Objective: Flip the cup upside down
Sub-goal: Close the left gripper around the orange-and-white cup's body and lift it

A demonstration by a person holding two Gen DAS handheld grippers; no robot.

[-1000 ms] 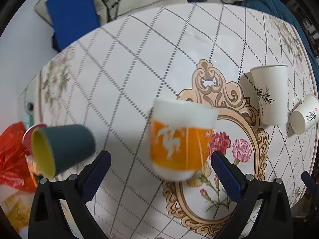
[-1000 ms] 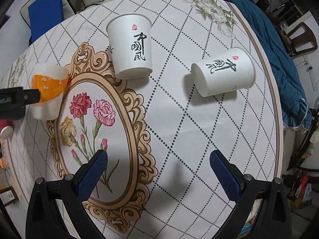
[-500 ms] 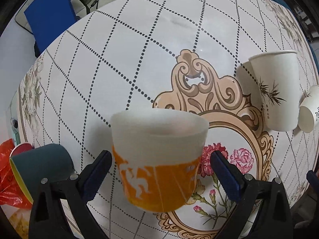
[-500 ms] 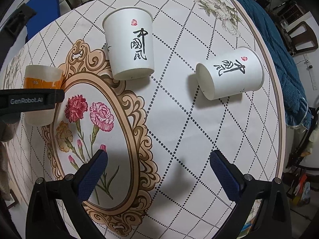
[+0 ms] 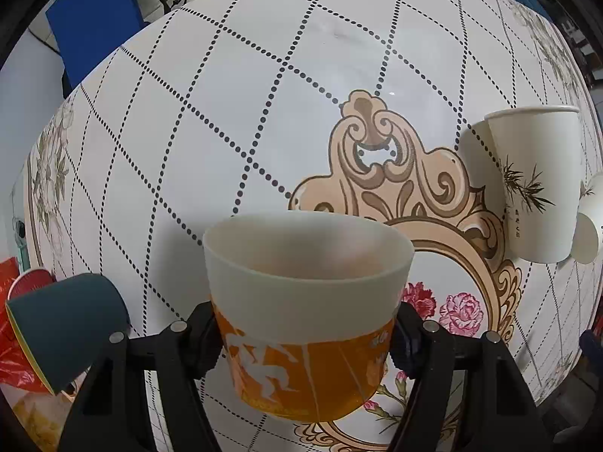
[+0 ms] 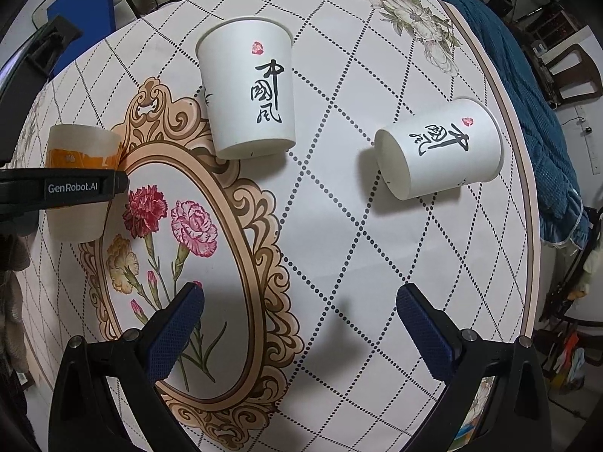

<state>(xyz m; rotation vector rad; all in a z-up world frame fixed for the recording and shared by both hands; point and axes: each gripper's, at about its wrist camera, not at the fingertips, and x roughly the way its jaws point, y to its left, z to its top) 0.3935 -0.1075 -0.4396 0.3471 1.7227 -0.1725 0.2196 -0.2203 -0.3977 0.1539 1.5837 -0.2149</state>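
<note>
An orange and white cup [image 5: 307, 316] stands upright, mouth up, between the fingers of my left gripper [image 5: 306, 335], which is shut on its orange band. The same cup [image 6: 81, 188] shows at the left of the right wrist view, with the left gripper's finger [image 6: 71, 188] across it. My right gripper [image 6: 299, 326] is open and empty above the tablecloth, nearer the front. One white paper cup with black calligraphy [image 6: 248, 90] stands upright. Another [image 6: 439, 147] lies on its side to the right.
A dark teal cup with a yellow inside [image 5: 64, 329] lies on its side at the left, by a red bag [image 5: 15, 361]. The round table [image 6: 377, 263] has a flowered cloth. Its right edge is close to a blue quilt [image 6: 527, 86]. A blue chair [image 5: 94, 19] stands behind.
My left gripper moved in around the orange cup and closed on it. The right gripper has barely moved.
</note>
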